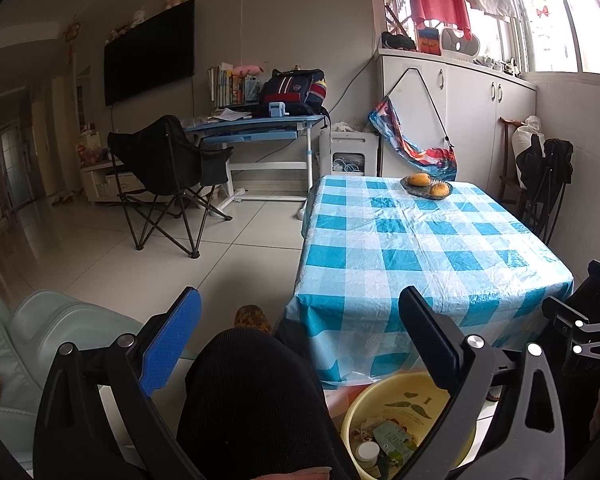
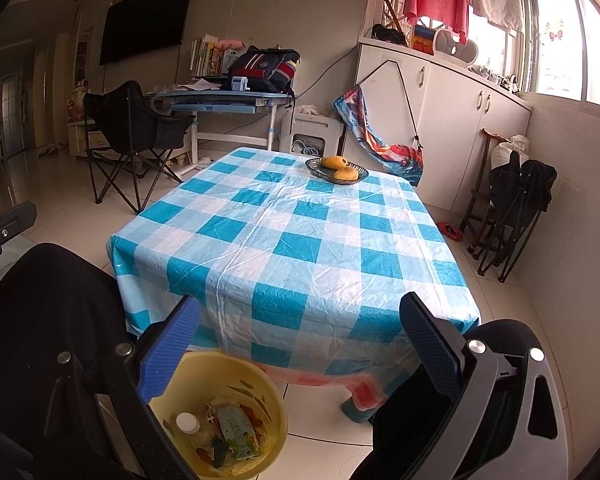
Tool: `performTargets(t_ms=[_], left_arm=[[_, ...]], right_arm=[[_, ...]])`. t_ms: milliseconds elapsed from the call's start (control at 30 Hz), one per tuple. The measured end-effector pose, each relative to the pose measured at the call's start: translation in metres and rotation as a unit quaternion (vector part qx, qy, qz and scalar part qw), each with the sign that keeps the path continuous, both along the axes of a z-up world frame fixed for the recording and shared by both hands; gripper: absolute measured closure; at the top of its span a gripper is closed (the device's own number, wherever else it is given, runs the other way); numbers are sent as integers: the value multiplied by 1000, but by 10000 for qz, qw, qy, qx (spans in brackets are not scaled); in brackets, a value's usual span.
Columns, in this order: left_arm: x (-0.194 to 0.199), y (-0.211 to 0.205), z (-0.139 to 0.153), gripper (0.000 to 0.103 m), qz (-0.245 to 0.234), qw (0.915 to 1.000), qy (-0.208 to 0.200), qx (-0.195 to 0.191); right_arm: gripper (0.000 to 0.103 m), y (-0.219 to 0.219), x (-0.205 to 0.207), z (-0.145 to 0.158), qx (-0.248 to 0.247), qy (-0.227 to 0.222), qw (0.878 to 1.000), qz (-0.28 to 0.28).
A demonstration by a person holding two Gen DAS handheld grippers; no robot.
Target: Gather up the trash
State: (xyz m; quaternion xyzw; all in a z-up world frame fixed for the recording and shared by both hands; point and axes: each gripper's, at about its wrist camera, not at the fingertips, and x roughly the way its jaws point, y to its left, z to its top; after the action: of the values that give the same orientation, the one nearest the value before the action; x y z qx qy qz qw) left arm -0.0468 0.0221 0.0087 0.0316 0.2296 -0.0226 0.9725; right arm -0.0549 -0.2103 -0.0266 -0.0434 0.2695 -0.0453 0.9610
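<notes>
A yellow bin (image 2: 268, 404) stands on the floor between a person's knees, below the table's near edge. It holds trash: a green carton (image 2: 238, 432), a white-capped bottle (image 2: 188, 422) and scraps. The left wrist view shows the same yellow bin (image 1: 384, 400) at lower right. My left gripper (image 1: 300, 332) is open and empty above a black-clad knee (image 1: 252, 396). My right gripper (image 2: 300, 340) is open and empty, held above the bin and in front of the table (image 2: 300, 248) with its blue-and-white checked cloth.
A glass dish of mangoes (image 2: 337, 171) sits at the table's far end. A black folding chair (image 2: 132, 132) and a blue desk (image 2: 220, 100) stand behind on the left. White cabinets (image 2: 460, 120) and folded chairs (image 2: 508, 208) line the right wall. A pale green seat (image 1: 40, 340) is at left.
</notes>
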Motion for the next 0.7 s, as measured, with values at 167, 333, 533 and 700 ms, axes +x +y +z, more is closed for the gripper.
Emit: performTargets(t_ms=[167,333,533,700], left_arm=[[1,1,-1,7,10,10000,7,-5],[1,2,-2,7,26,10000,15,-23],[4,5,-2,7,60,9999,46,-79],[6,5,-3,7,62,9998,111,-127]], right_arm=[[8,0,0,0,1,-6,10000,0],[8,0,0,0,2,-1,10000,-2],[8,1,1,-1,-7,8,10000,1],[8,0,0,-2,-1,5,10000,2]])
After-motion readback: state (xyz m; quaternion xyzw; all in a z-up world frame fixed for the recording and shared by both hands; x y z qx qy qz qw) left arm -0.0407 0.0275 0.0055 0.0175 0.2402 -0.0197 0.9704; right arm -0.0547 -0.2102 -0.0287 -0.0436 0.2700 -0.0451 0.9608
